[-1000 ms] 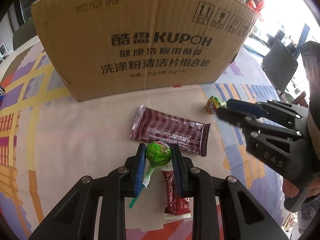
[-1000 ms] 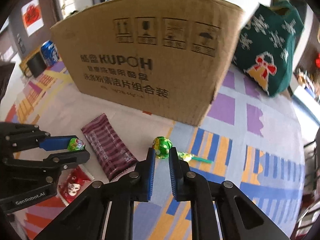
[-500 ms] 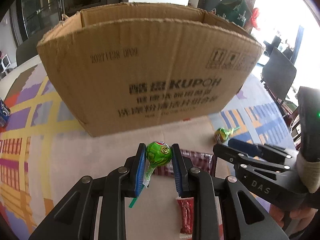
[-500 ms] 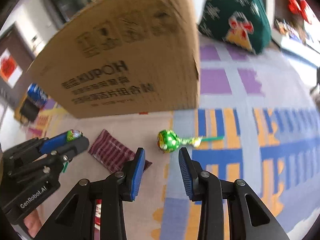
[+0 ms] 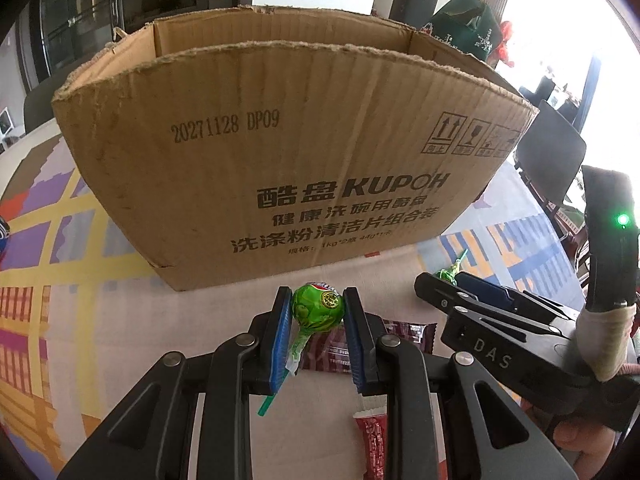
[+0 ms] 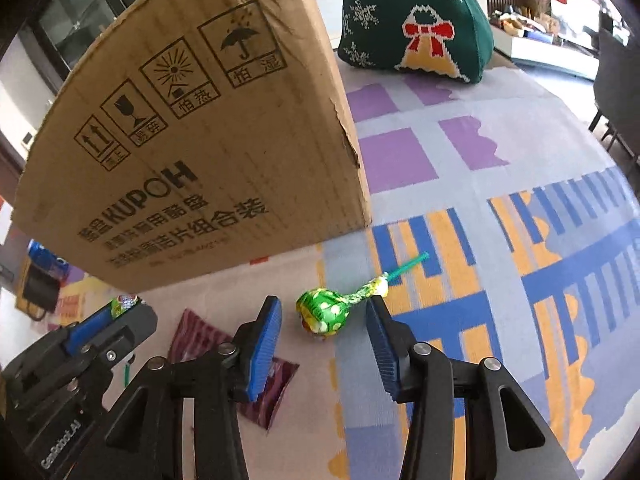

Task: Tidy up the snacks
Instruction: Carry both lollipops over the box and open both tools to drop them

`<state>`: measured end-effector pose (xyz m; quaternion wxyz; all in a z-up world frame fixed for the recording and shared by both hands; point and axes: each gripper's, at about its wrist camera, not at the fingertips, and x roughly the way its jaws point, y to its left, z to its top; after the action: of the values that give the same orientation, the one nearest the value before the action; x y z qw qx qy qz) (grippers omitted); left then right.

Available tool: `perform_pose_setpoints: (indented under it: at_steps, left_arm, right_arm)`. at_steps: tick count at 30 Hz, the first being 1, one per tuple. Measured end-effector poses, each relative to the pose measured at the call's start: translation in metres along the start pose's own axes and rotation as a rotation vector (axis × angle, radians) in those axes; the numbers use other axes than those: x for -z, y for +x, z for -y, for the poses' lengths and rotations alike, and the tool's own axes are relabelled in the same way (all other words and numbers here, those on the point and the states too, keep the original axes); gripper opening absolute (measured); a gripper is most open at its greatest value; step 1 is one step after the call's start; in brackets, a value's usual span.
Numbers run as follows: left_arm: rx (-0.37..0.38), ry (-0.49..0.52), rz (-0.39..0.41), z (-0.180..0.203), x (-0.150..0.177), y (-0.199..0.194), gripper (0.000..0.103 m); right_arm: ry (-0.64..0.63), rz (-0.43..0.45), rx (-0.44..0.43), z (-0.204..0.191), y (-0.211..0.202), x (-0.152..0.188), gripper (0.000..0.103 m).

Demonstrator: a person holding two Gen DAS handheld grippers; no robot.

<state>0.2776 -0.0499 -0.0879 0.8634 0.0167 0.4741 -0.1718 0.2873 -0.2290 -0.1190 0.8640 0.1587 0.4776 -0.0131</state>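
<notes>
In the left wrist view, your left gripper (image 5: 316, 312) is clamping a round lollipop in shiny green foil (image 5: 318, 307) between its blue pads, stick hanging down, just before the open brown cardboard box (image 5: 280, 152).

In the right wrist view, your right gripper (image 6: 324, 336) is opening; a second green-foil lollipop (image 6: 323, 312) is lying on the patterned tablecloth (image 6: 520, 208) between its fingers, untouched, stick pointing far right.

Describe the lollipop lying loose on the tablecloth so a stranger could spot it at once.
Find the big cardboard box and go to its right front corner. Just in front lies a green lollipop on the patterned tablecloth, between the opening right gripper pads, untouched. Its twin is clamped in the left gripper.
</notes>
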Motion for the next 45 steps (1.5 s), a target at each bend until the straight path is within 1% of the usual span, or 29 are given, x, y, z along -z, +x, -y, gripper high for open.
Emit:
perform_pose_setpoints:
  at_steps: [2,4,5,6,7,13,19,25,30,38,45]
  left_arm:
    - [0.002,-0.005,-0.007,0.000,0.000,0.002,0.026]
    - [0.003,-0.007,-0.009,0.002,0.000,0.004,0.026]
    - [0.003,-0.007,-0.009,0.002,0.000,0.004,0.026]
    - [0.003,-0.007,-0.010,0.003,0.000,0.004,0.026]
    - [0.004,-0.007,-0.010,0.003,0.000,0.004,0.026]
    - [0.001,-0.006,-0.004,0.008,0.001,0.001,0.026]
    - [-0.006,-0.009,0.008,0.011,0.003,-0.010,0.026]
    - [-0.005,-0.011,0.028,0.016,0.007,-0.027,0.026]
    - [0.006,-0.035,0.052,0.016,0.009,-0.046,0.026]
    - [-0.013,-0.039,0.125,0.015,0.006,-0.083,0.026]
    - [-0.037,-0.016,0.223,0.015,-0.015,-0.117,0.026]
  right_arm:
    - [-0.011,0.001,0.017,-0.009,0.002,-0.003,0.044]
    - [-0.025,0.004,0.042,-0.015,0.004,-0.004,0.036]
    - [-0.033,0.006,0.051,-0.019,0.004,-0.004,0.033]
    - [-0.037,0.007,0.058,-0.019,0.004,-0.003,0.028]
    - [-0.037,0.008,0.059,-0.017,0.003,0.000,0.026]
    - [-0.044,0.004,0.038,-0.010,-0.001,0.006,0.026]
    - [-0.054,0.012,0.017,-0.007,-0.016,0.018,0.026]
    - [-0.071,0.050,-0.011,-0.011,-0.045,0.028,0.026]
    - [-0.107,0.103,-0.036,-0.019,-0.073,0.031,0.026]
    - [-0.182,0.187,-0.082,-0.041,-0.110,0.027,0.026]
    - [-0.244,0.260,-0.122,-0.057,-0.134,0.012,0.026]
